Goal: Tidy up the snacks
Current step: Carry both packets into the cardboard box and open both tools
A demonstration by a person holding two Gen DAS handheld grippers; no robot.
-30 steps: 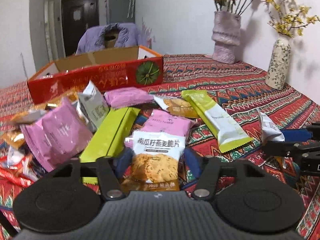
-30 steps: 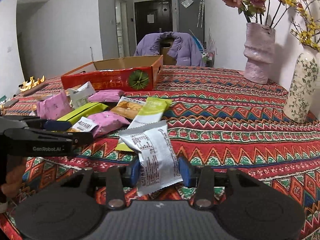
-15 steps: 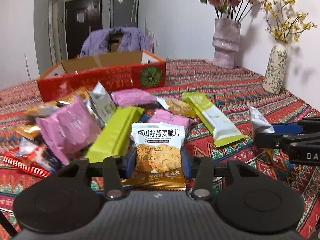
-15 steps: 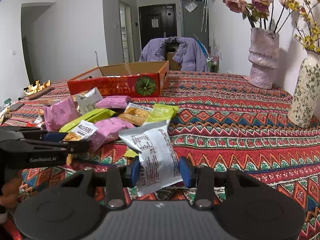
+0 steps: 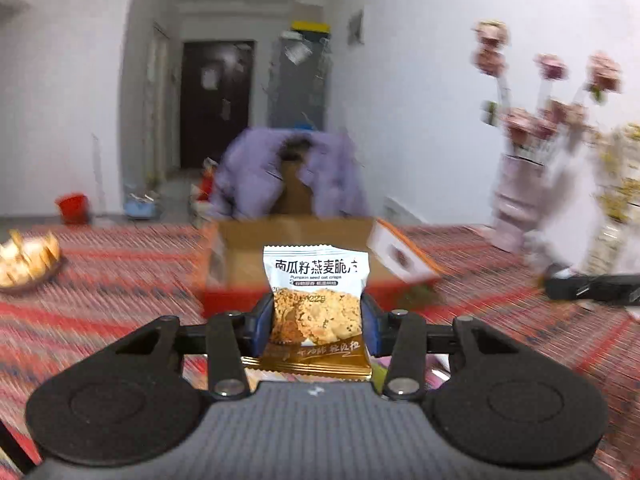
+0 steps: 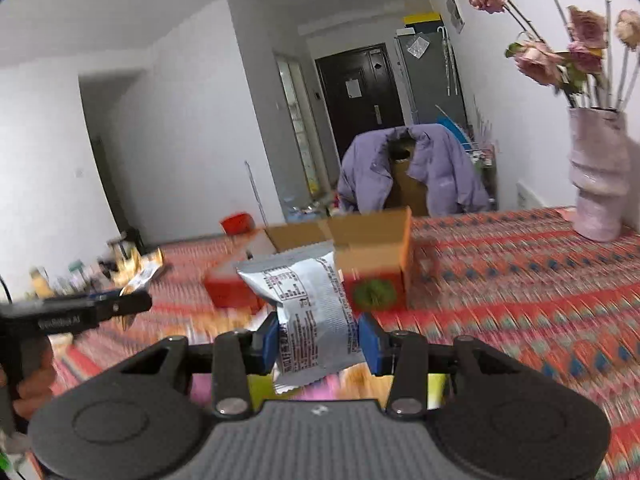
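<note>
My left gripper (image 5: 316, 326) is shut on a pumpkin seed oat crisp packet (image 5: 316, 300), white on top and brown below, held upright in the air. Straight ahead of it stands the open red cardboard box (image 5: 296, 256). My right gripper (image 6: 318, 338) is shut on a silver snack packet (image 6: 310, 312), also lifted. The same red box (image 6: 372, 276) is just beyond it. The left gripper also shows at the left edge of the right wrist view (image 6: 132, 306), and the right gripper at the right of the left wrist view (image 5: 552, 286).
The table (image 6: 520, 280) has a red patterned cloth. A pink vase of roses (image 6: 598, 184) stands at the back right. A chair with a purple jacket (image 6: 412, 172) is behind the box. A dish of snacks (image 5: 24, 258) sits far left. Loose snacks lie blurred under the right gripper.
Both grippers have lifted their packets off the table and moved forward towards the red box. The snack pile has dropped out of the left view. Both views are blurred by motion.
</note>
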